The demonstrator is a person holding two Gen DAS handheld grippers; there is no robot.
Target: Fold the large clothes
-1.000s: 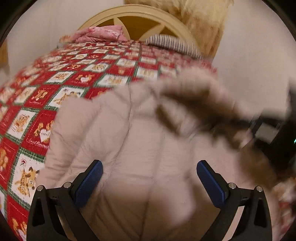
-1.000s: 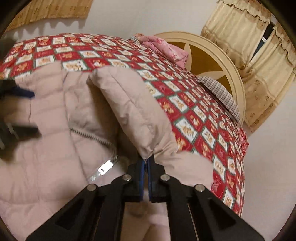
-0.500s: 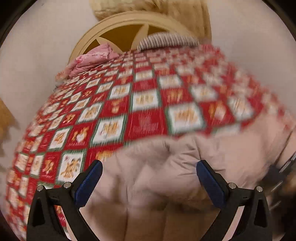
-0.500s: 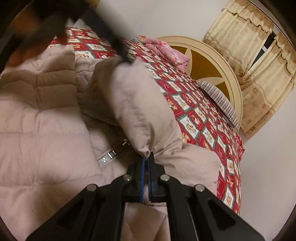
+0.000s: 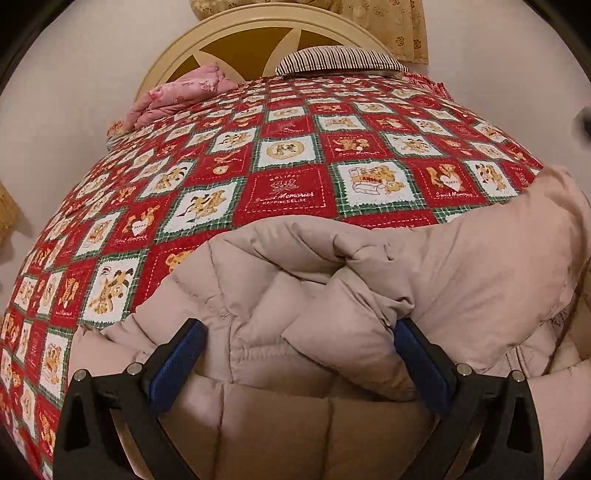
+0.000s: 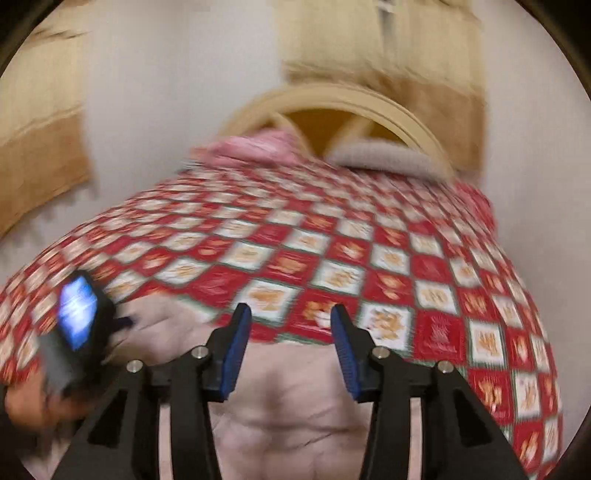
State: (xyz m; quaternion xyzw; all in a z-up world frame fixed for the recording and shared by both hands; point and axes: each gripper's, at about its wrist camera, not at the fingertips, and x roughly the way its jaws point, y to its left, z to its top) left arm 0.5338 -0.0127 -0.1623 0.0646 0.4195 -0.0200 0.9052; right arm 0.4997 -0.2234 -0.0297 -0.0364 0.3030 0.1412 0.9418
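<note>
A large beige puffer jacket [image 5: 332,277] lies on the bed, with a sleeve folded across its body. In the left wrist view my left gripper [image 5: 299,343] stands wide open just above it, and a puffy fold bulges between the blue pads [image 5: 177,354] without being pinched. My right gripper [image 6: 290,332] hovers over the jacket [image 6: 295,406] near its far edge. Its jaws are opening and nothing is between them. The right wrist view is blurred. At its left edge, a hand holds the left gripper [image 6: 74,321].
A red patchwork quilt [image 5: 280,192] covers the bed. At the head are a round cream headboard [image 5: 258,33], a striped pillow [image 5: 340,61] and a pink folded blanket [image 5: 177,96]. Yellow curtains [image 6: 388,48] hang behind. The bed edge drops off at the right [image 6: 546,332].
The right gripper let go of the jacket fold it was pinching, opened, rose and rolled level. The left gripper swung across the jacket toward its far edge, staying open.
</note>
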